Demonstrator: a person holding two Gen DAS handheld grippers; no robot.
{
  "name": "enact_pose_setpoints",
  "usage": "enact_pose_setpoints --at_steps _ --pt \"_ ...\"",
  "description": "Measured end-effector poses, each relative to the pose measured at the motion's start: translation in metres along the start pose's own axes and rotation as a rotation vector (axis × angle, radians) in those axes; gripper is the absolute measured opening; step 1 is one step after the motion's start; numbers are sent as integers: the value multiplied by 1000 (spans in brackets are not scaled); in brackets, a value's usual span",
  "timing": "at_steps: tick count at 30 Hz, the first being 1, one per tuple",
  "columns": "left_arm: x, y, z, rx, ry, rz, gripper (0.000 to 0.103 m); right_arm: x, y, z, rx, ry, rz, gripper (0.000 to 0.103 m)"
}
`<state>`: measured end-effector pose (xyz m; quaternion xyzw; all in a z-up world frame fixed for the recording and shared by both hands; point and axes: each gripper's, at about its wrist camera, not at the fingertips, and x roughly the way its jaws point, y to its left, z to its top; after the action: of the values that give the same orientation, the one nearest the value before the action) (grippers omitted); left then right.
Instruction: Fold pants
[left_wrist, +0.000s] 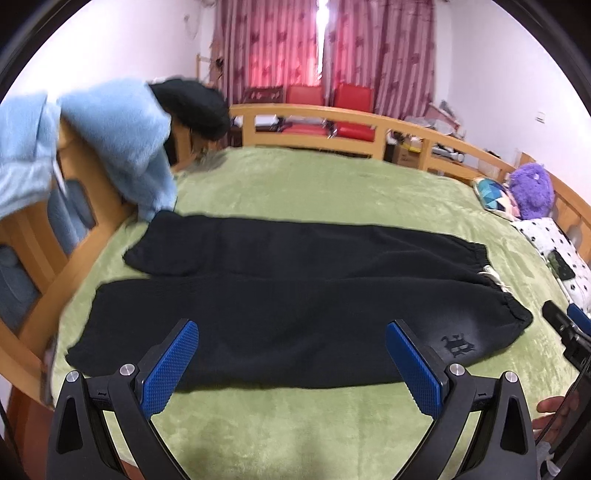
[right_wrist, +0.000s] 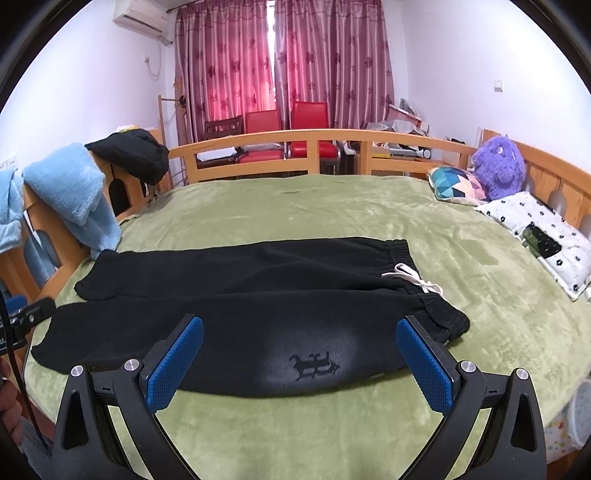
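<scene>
Black soft pants (right_wrist: 236, 306) laid flat on green fuzzy blanket (right_wrist: 332, 435); left gripper (left_wrist: 291, 354) and right gripper (right_wrist: 299, 354) held wide, nothing grasped; blanket could be pinched with pants if fingers dig too deep

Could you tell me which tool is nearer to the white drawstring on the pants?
Right. The right tool hangs open near the pants' waist, by the drawstring; the left tool is open farther toward the legs.

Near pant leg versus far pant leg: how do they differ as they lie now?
The near leg bears a dark embroidered emblem; the far leg shows none. The near leg's cuff reaches further left than the far leg's cuff. The near leg lies just ahead of the right gripper; the far leg lies beyond it. Both are black, flat on the green blanket.
</scene>
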<state>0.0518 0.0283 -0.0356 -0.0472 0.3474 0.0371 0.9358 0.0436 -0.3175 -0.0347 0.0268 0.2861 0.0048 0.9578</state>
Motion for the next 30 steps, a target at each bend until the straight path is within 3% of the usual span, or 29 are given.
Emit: enact_pose_setpoints --at_steps 3,6,12,17,20,23,30 --pt "27 20 -13 -79 44 -43 101 27 -21 -6 45 3 4 102" --pt "53 40 -26 -152 105 -55 93 69 -47 -19 88 120 -4 95" --pt "93 76 -51 -225 155 16 83 127 -101 -57 165 240 -87 91" --pt "106 118 -72 -316 166 56 83 156 -139 -80 339 306 -96 91" --pt "120 157 -87 -438 211 56 83 172 -150 -87 444 347 -57 91" --pt "129 191 -105 -544 226 61 83 186 -144 -90 462 375 -63 91" --pt "146 207 -120 -596 198 16 83 203 -120 -90 395 343 -83 91"
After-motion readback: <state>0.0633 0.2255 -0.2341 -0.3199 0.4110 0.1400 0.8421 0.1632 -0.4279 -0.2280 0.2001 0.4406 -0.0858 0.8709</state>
